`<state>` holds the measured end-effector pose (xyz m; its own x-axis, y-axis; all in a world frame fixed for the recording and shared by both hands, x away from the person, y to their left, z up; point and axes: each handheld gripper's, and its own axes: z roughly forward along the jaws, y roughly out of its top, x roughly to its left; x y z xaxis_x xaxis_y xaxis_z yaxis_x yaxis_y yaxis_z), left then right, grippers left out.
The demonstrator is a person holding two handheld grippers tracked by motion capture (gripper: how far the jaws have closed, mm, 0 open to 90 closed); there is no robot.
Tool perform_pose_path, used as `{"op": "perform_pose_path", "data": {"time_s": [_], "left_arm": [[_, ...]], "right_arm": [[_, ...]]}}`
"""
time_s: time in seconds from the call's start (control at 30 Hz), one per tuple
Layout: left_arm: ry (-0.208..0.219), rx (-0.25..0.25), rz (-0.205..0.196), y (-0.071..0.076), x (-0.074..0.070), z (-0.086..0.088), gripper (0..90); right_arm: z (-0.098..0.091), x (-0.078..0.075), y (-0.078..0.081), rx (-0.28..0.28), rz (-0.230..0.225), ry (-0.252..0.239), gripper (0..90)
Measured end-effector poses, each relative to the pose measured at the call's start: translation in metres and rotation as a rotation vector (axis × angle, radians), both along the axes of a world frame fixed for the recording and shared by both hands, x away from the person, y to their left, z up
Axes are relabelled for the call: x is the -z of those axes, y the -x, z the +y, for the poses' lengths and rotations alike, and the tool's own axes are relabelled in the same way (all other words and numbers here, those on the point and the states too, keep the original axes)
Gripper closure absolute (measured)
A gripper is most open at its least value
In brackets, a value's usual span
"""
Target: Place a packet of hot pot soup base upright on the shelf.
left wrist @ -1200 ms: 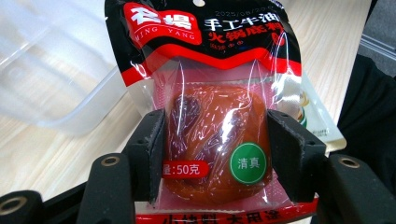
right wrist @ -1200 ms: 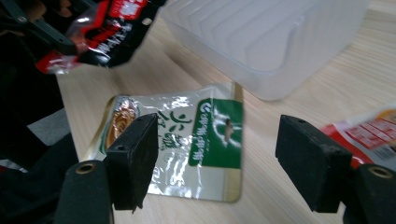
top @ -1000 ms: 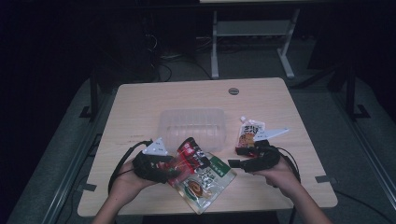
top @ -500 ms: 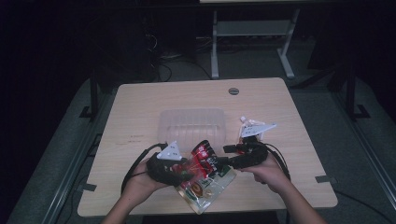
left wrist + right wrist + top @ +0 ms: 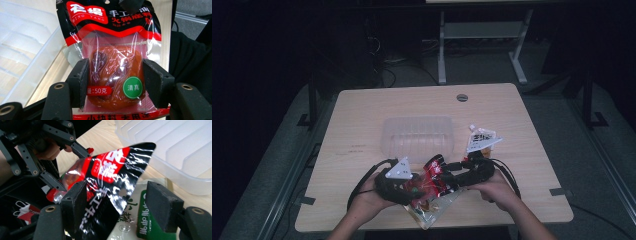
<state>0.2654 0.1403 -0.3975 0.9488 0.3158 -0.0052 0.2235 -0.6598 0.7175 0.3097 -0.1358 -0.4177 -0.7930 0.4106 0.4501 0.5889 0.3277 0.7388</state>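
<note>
Glossy crinkled plastic sauce packet [image 5: 113, 67]

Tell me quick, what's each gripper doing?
Left gripper: shut on the red sauce packet.
Right gripper: packet's black top between its jaws; grip cannot be told.

clr tray [image 5: 417, 136] mid-table | wht pouch [image 5: 482, 139] rt of it

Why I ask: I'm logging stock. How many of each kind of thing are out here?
Packets: 3 (red-black packet, green-labelled packet, white packet)
Clear tray: 1
Tools: 2 (left tool, right tool)
Total: 6
</note>
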Motion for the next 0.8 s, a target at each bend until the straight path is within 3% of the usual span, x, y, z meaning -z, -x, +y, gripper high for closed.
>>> {"op": "perform_pose_path", "data": {"time_s": [0.2, 0.33, 0.8], "left_arm": [[-0.02, 0.022, -0.02, 0.0011, 0.0006, -0.0025, 41.5], [-0.025, 0.021, -0.011, 0.0003, 0.002, -0.0029, 41.5], [-0.033, 0.024, -0.006, -0.0019, 0.0047, -0.004, 41.9]], "right_arm": [[0.0032, 0.0032, 0.0007, -0.028, 0.047, -0.024, 38.2], [0.0046, 0.0047, 0.0009, -0.051, 0.062, -0.032, 43.8], [0.0048, 0.0049, 0.0009, -0.098, 0.069, -0.055, 75.7]]}}
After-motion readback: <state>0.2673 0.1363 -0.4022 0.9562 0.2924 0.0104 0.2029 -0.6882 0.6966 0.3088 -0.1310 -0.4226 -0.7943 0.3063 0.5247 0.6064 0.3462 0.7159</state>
